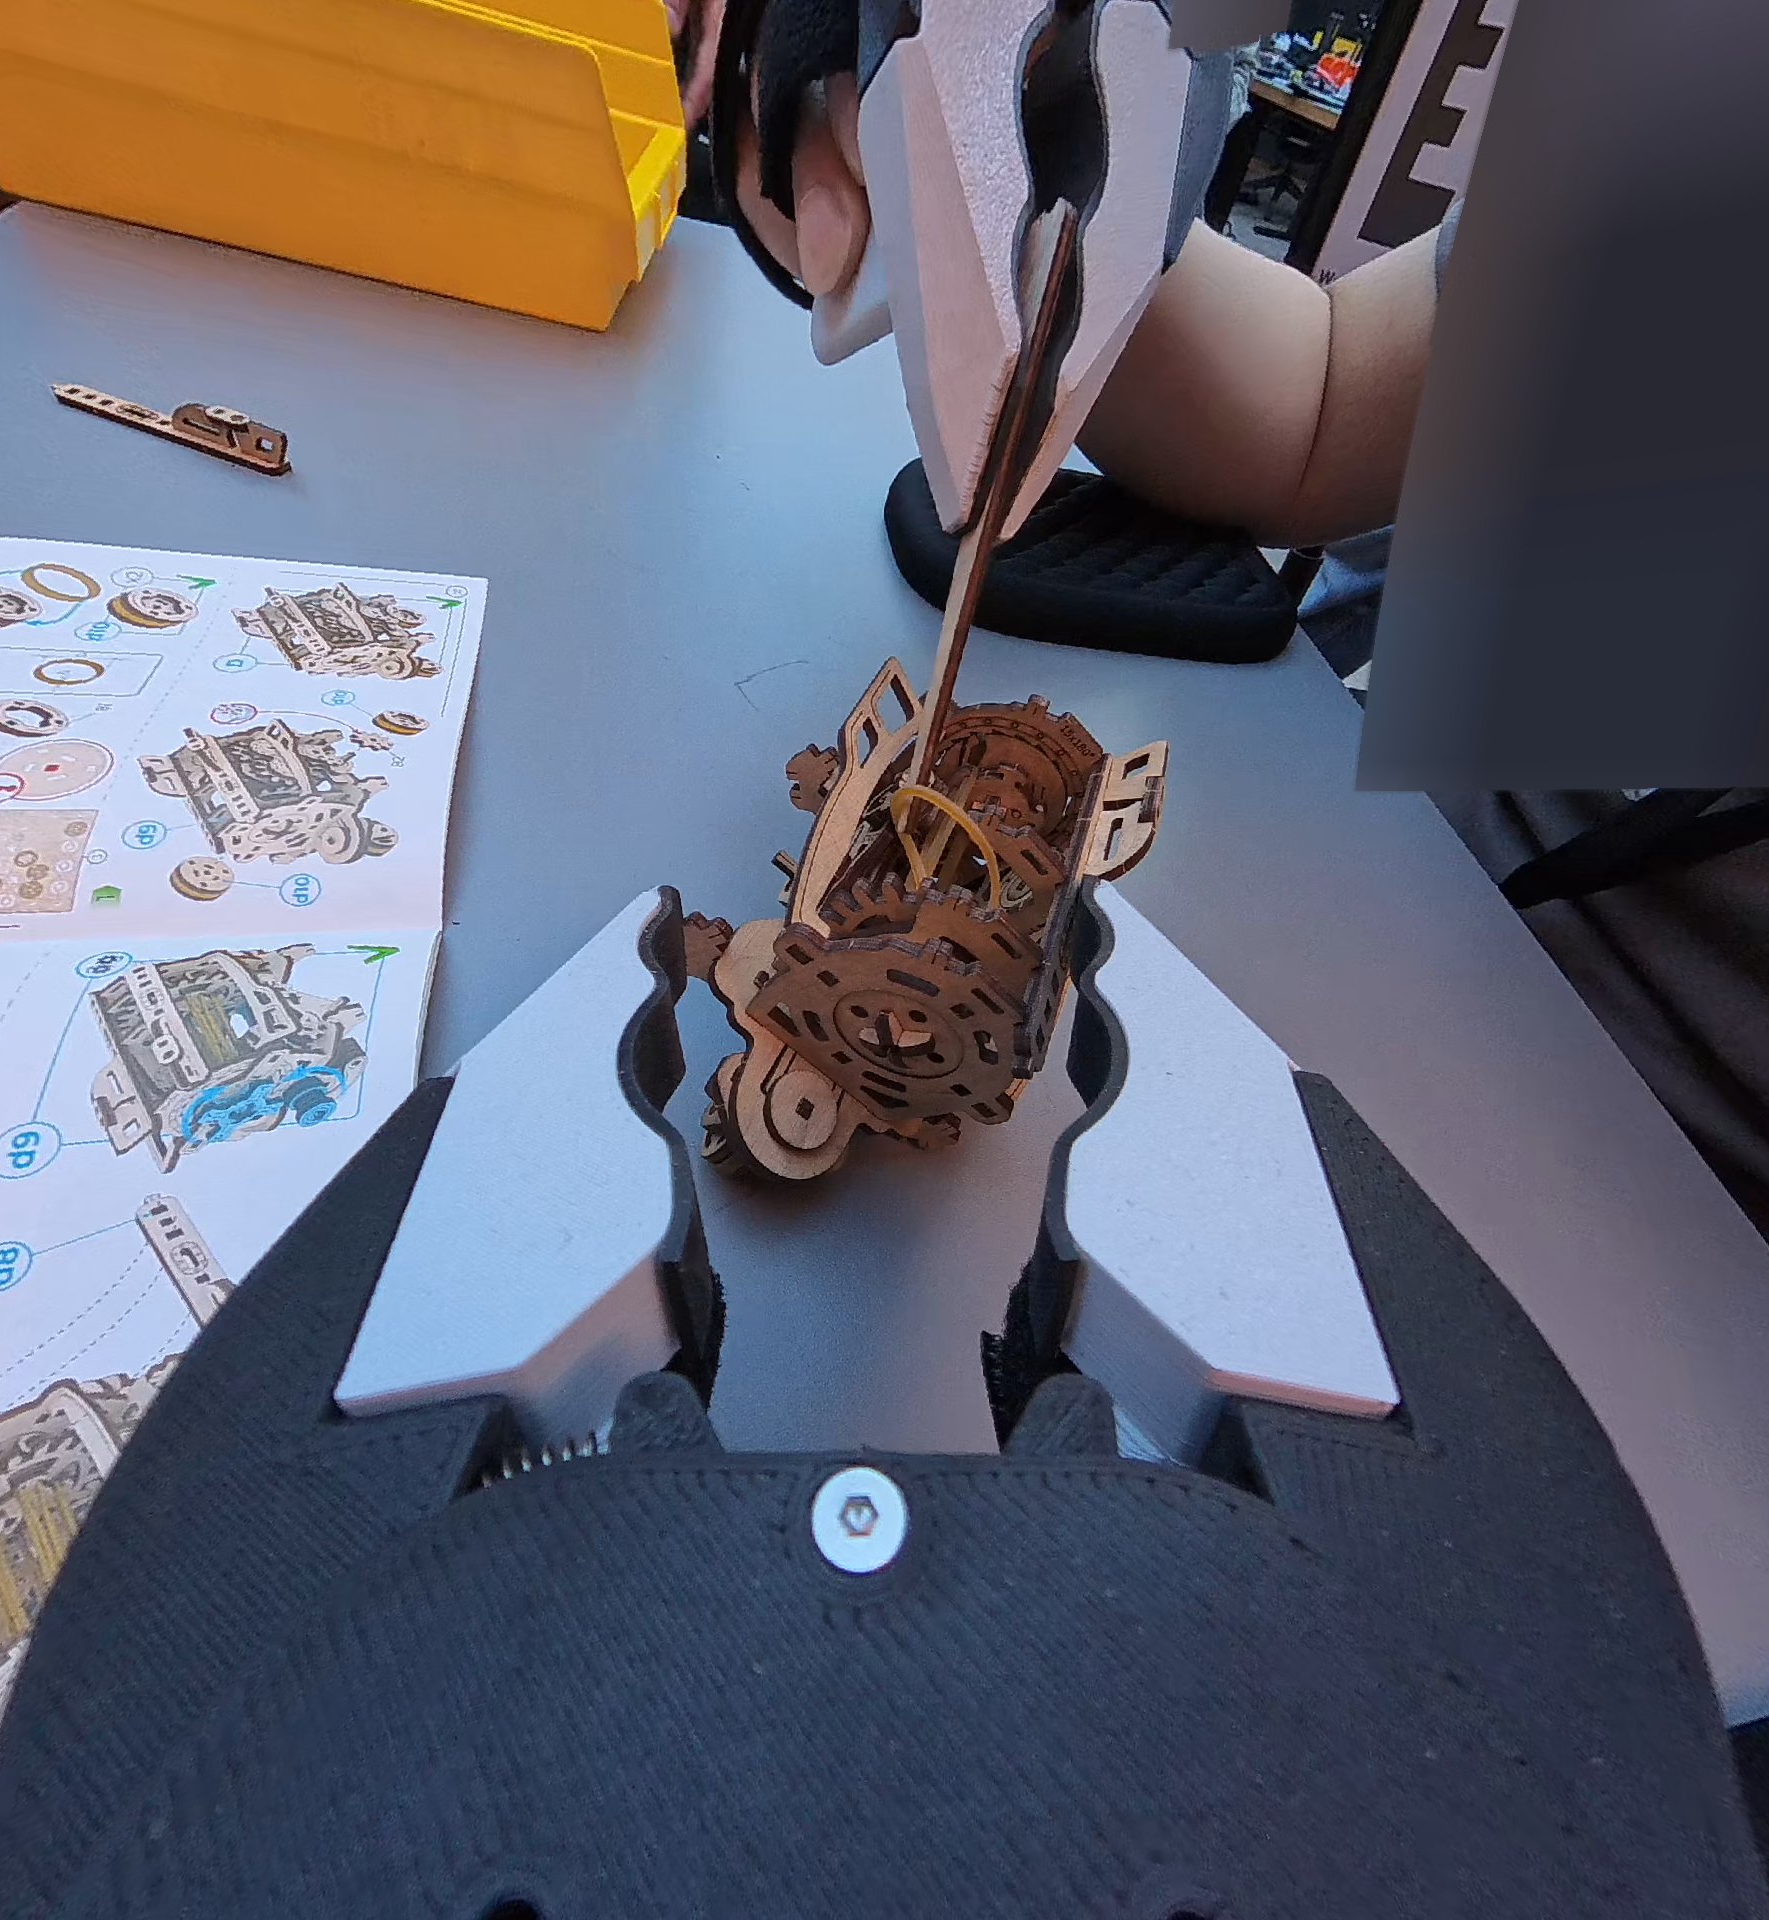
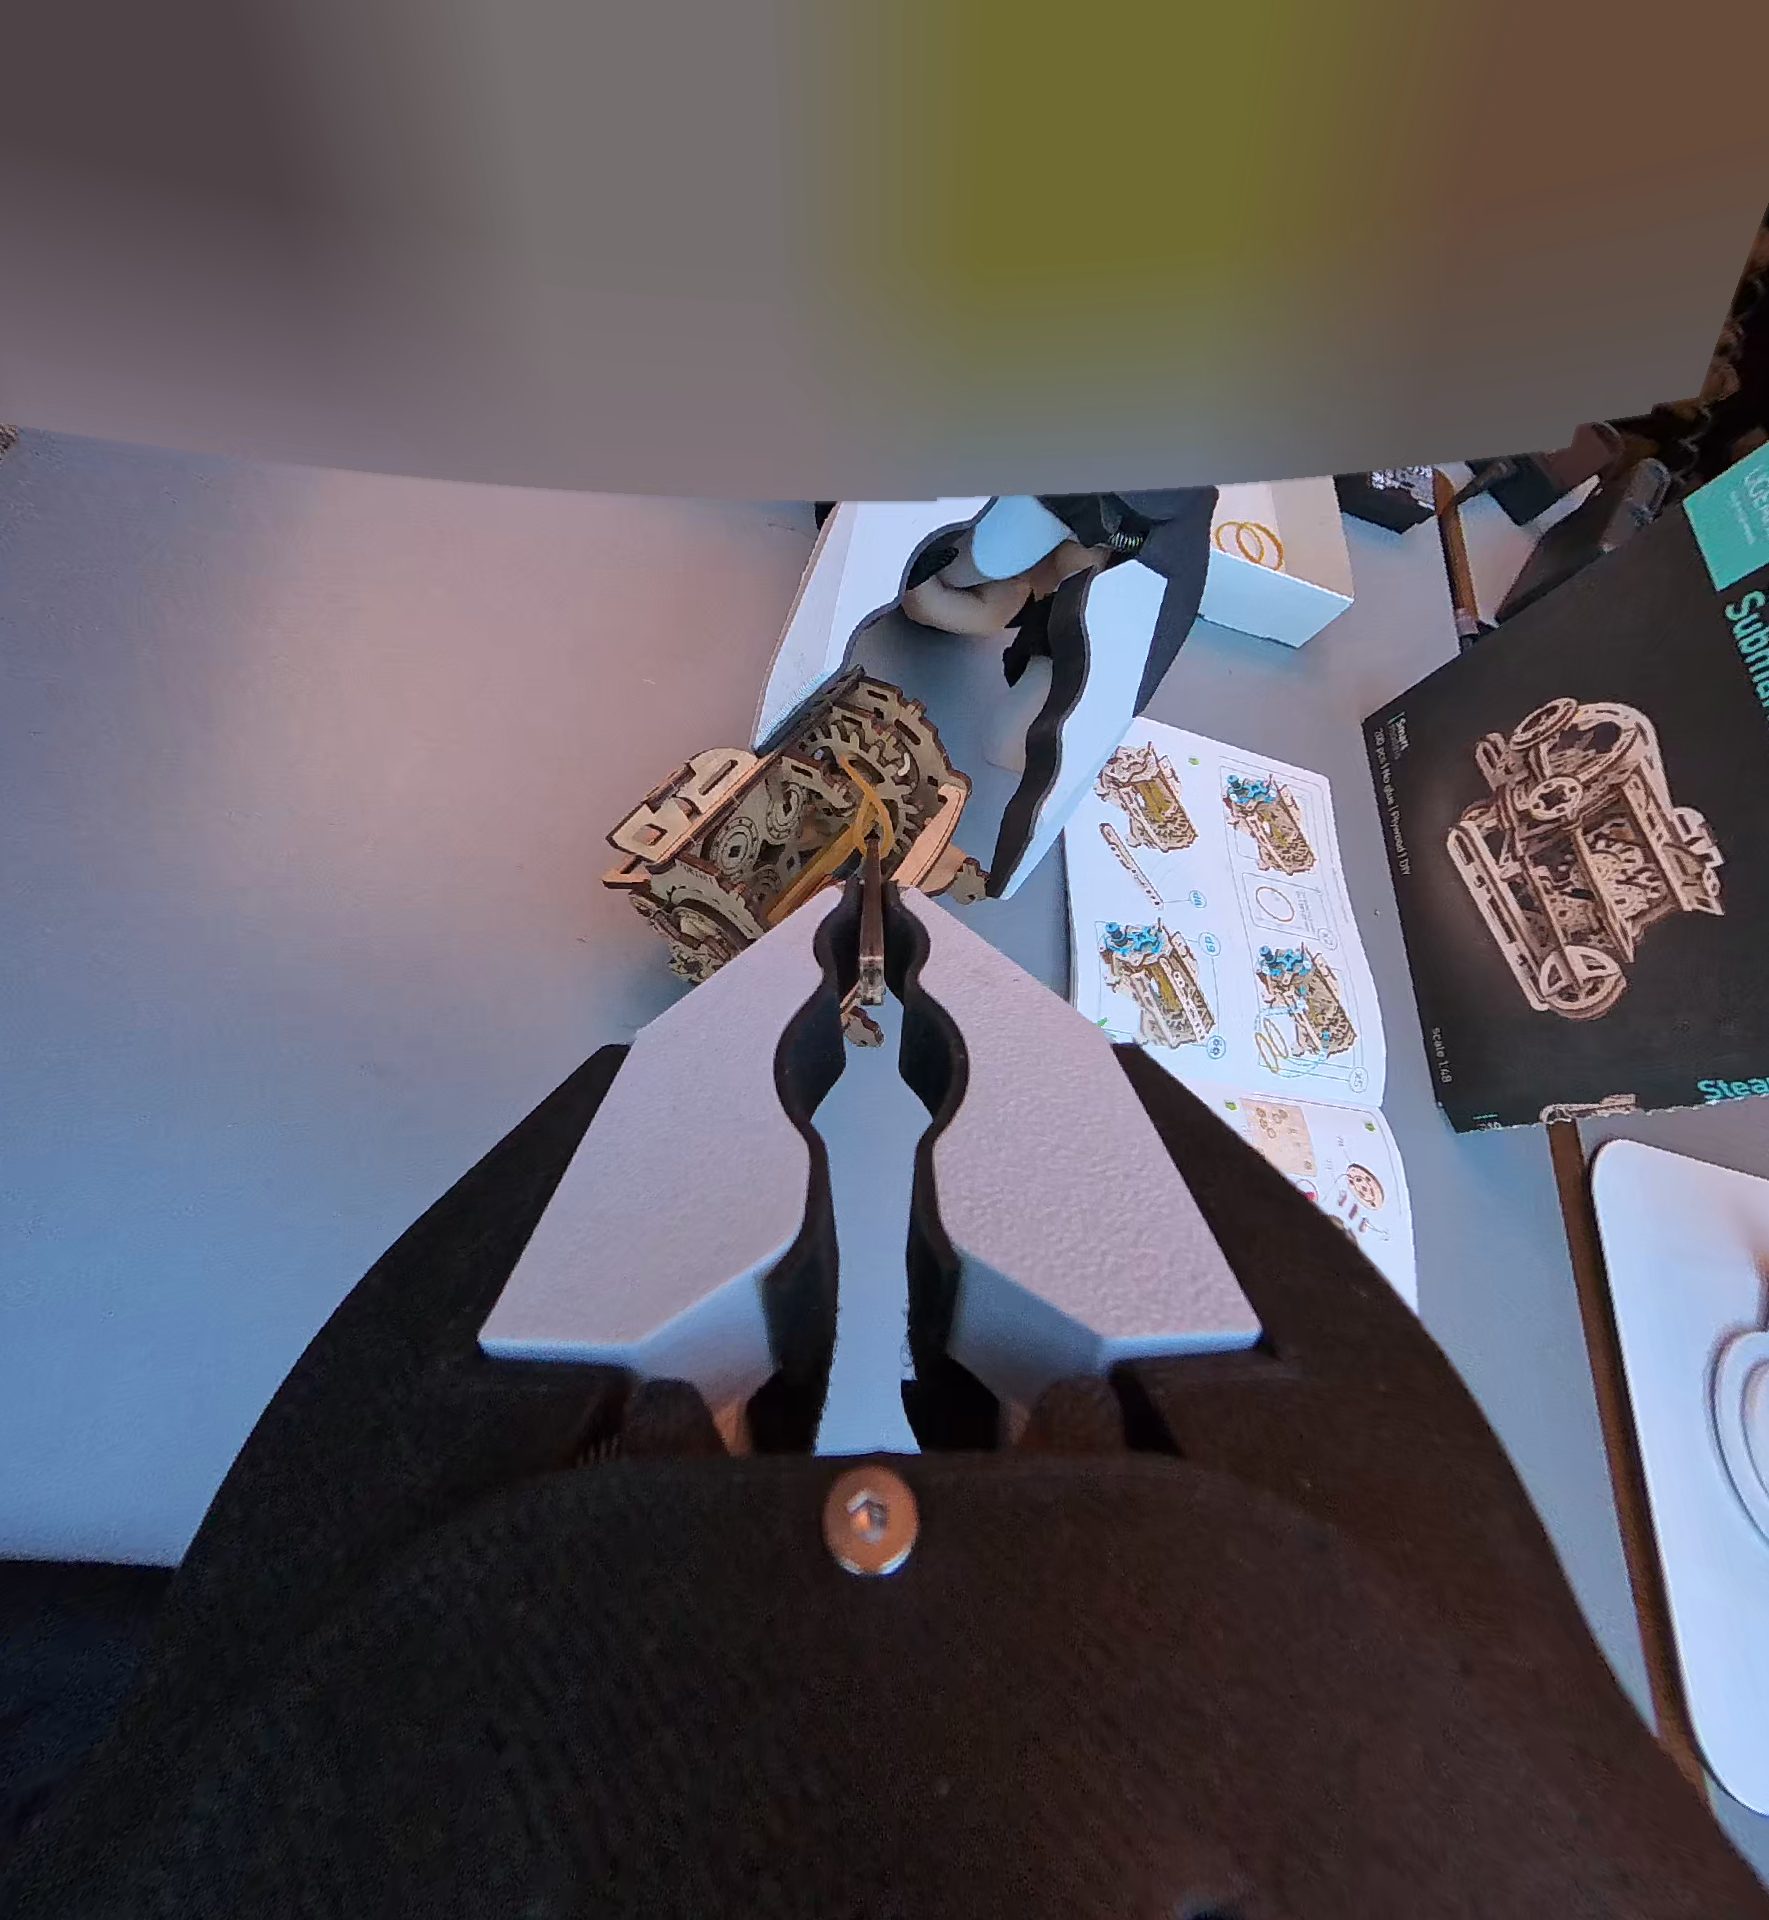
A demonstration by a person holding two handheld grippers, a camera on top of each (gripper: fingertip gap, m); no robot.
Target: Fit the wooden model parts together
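The wooden model [image 1: 890,997], a gear-filled body, sits tilted on the grey table [image 1: 568,499]. My left gripper [image 1: 878,914] has its jaws wide, one finger against each side of the model. My right gripper [image 1: 1005,488] comes down from above, shut on a thin wooden stick [image 1: 963,623]. The stick's tip reaches into the top of the model beside a yellow rubber band [image 1: 947,831]. In the right wrist view, my right gripper [image 2: 864,914] pinches the stick [image 2: 869,945] just above the model [image 2: 755,831] and the rubber band [image 2: 859,821], with the left gripper [image 2: 911,774] behind.
A yellow bin [image 1: 340,156] stands at the back left, with a loose wooden part [image 1: 184,426] near it. Instruction sheets [image 1: 184,779] lie to the left. A black pad [image 1: 1098,582] and a person's arm [image 1: 1254,384] are behind the model. The kit box [image 2: 1607,831] and a white tray [image 2: 1742,1455] lie nearby. The gap from one gripper's tips to the other's is roughly 7 centimeters.
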